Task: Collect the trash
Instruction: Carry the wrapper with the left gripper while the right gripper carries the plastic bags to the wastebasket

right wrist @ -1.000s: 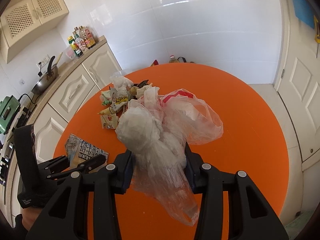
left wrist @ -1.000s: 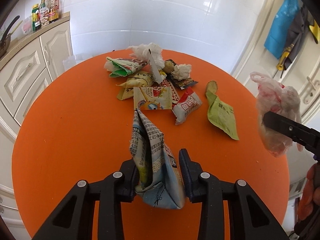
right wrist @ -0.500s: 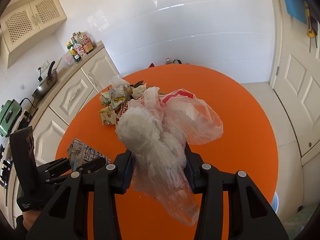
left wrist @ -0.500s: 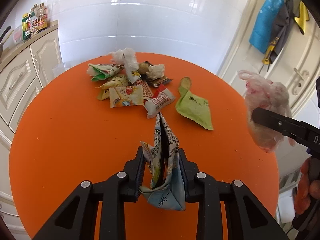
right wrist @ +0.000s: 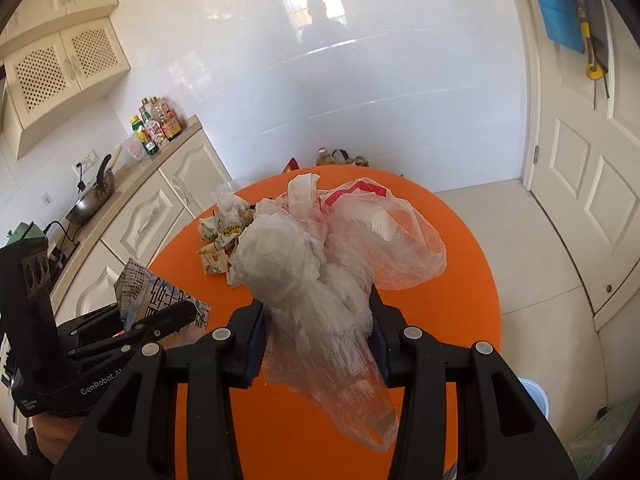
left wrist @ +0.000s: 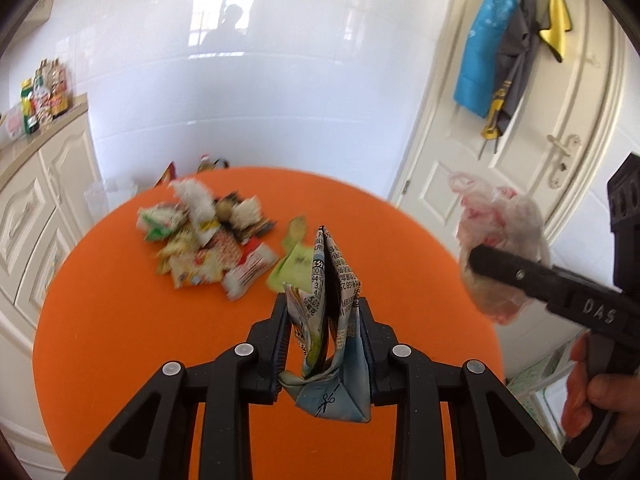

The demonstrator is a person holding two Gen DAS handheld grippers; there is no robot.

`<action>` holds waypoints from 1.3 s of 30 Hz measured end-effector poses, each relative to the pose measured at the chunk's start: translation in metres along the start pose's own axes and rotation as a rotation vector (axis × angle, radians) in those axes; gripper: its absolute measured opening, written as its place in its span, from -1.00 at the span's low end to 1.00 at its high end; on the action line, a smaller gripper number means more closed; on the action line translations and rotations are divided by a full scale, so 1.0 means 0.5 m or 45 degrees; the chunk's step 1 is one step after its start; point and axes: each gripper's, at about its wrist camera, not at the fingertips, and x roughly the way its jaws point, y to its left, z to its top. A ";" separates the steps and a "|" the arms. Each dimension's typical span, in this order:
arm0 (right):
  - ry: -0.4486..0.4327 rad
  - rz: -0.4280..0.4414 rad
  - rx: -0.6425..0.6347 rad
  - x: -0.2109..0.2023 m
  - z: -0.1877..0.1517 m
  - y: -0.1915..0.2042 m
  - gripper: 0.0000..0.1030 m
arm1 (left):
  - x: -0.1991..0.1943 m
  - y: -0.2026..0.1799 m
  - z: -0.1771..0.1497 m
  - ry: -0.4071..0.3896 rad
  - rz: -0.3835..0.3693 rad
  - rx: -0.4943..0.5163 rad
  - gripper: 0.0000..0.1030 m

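My left gripper (left wrist: 322, 303) is shut on a folded printed paper packet (left wrist: 332, 360), held upright above the round orange table (left wrist: 120, 320). My right gripper (right wrist: 316, 304) is shut on a crumpled clear plastic bag (right wrist: 360, 232) with a white wad inside, also held off the table. In the left wrist view that bag (left wrist: 500, 216) hangs at the right, with a hand below it. A pile of wrappers and tissue (left wrist: 208, 240) lies at the table's far side, with a green packet (left wrist: 292, 264) beside it. The right wrist view shows the same pile (right wrist: 224, 236) beyond the bag.
Cream cabinets with bottles (left wrist: 44, 96) on the counter run along the left, and a pan (right wrist: 90, 200) sits on the hob. A white door (left wrist: 560, 160) with hanging cloths (left wrist: 508, 48) stands at the right. Bottles (right wrist: 326, 156) stand on the floor behind the table.
Both grippers have risen and drawn back from the pile. The paper packet came off the table and was squeezed narrower between the left jaws. The bag stays gripped as before.
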 end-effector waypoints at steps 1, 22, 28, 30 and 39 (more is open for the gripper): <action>-0.021 -0.007 0.008 -0.016 0.003 -0.008 -0.16 | -0.008 -0.013 0.011 -0.022 -0.020 0.020 -0.49; -0.139 -0.534 0.440 -0.301 -0.127 -0.423 -0.16 | 0.187 -0.430 0.036 0.231 -0.582 0.387 -0.49; 0.018 -0.584 0.617 -0.254 -0.236 -0.550 -0.17 | 0.319 -0.487 -0.017 0.475 -0.606 0.442 -0.49; 0.064 -0.584 0.662 -0.232 -0.265 -0.581 -0.16 | 0.362 -0.493 -0.032 0.550 -0.605 0.436 -0.49; 0.188 -0.558 0.825 -0.148 -0.351 -0.681 -0.10 | 0.572 -0.586 -0.033 0.795 -0.543 0.457 -0.42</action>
